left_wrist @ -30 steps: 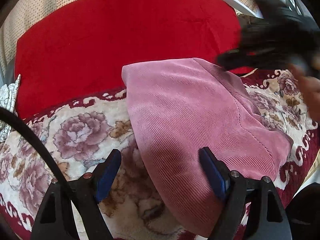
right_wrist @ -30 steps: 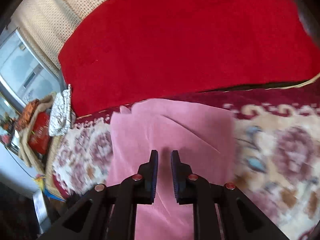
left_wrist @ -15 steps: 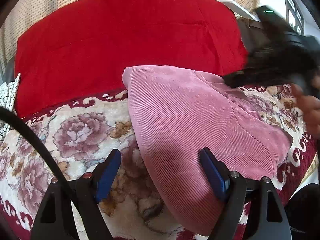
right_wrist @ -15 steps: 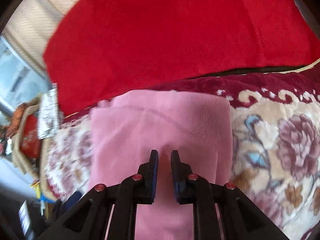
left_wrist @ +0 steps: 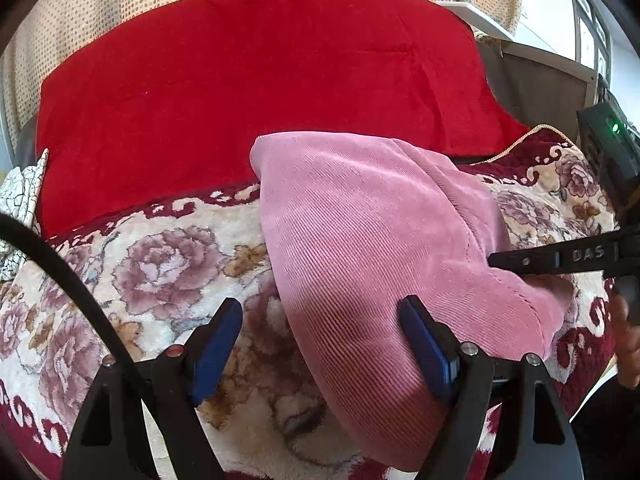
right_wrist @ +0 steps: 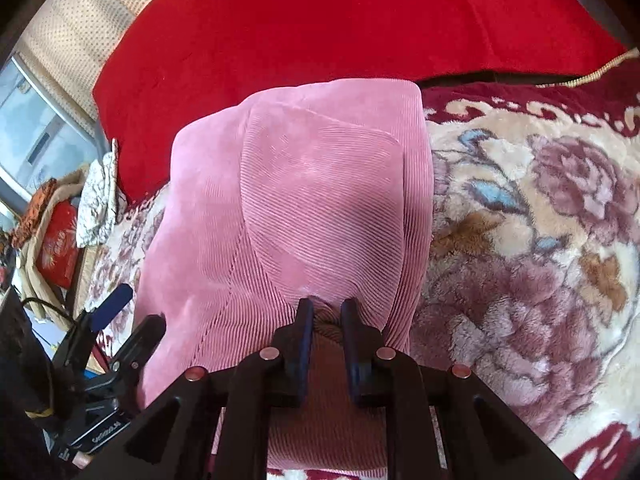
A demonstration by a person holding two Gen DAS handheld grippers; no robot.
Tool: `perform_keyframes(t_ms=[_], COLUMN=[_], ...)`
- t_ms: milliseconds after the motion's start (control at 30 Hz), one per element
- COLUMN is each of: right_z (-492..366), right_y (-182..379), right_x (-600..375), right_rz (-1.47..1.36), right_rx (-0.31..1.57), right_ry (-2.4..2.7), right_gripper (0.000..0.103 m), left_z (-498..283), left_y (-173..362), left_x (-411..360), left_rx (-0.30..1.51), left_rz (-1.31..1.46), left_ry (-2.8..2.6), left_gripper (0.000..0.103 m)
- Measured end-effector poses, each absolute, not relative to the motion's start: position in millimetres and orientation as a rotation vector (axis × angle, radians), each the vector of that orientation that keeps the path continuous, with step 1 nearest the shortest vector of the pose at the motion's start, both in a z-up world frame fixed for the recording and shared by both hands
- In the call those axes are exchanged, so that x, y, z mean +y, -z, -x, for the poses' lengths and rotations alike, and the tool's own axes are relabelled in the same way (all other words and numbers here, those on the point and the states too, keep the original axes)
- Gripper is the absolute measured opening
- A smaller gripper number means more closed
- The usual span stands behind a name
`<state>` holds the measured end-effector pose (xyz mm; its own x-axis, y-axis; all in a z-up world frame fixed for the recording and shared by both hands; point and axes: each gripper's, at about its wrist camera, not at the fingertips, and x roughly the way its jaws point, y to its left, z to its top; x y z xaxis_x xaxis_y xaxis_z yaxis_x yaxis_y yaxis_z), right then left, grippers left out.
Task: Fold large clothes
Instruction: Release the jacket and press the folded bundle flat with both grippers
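Observation:
A pink corduroy garment (left_wrist: 372,240), folded into a long strip, lies on the floral blanket (left_wrist: 160,264). My left gripper (left_wrist: 320,344) is open over its near left edge, one blue pad above the blanket and one above the cloth, nothing pinched. In the right wrist view the garment (right_wrist: 312,200) runs away from me, and my right gripper (right_wrist: 325,318) is shut on a bunched fold at its near end. The right gripper (left_wrist: 520,260) reaches in from the right side of the left wrist view, low on the cloth. The left gripper (right_wrist: 120,316) shows at the lower left.
A big red cushion (left_wrist: 260,80) backs the blanket, with a dotted beige curtain (left_wrist: 80,20) behind. A white crackle-pattern cloth (right_wrist: 98,204) and a red box (right_wrist: 58,244) sit off the blanket's left edge. A person's hand (left_wrist: 628,340) holds the right gripper.
The right gripper came down and toward the near end of the garment, and the lifted cloth settled onto the blanket. The left gripper stayed still and open.

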<state>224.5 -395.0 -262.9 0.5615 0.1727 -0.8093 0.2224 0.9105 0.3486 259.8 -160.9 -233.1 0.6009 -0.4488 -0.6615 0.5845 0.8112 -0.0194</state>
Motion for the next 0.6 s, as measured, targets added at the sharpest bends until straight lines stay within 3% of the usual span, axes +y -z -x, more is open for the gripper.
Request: perform_keyframes(t_ms=[267, 400, 600], right_z=[-221.7, -235.3, -230.2], right_y=[219.4, 248.0, 264.0], right_x=[-389.4, -379.6, -394.3], right_rz=[-0.418, -0.388, -0.494], right_rx=[0.988, 1.073, 0.988], right_ry=[0.004, 0.037, 0.002], right_gripper=[0.020, 0.020, 0.022], left_z=[-260.9, -261.5, -262.5], left_y=[232.9, 233.9, 234.1], left_x=[-159.7, -160.7, -158.1], left_rx=[0.709, 0.714, 0.713], left_rz=[-0.211, -0.212, -0.199], left_ry=[0.599, 0.598, 0.597], left_gripper=[0.082, 0.082, 0.082])
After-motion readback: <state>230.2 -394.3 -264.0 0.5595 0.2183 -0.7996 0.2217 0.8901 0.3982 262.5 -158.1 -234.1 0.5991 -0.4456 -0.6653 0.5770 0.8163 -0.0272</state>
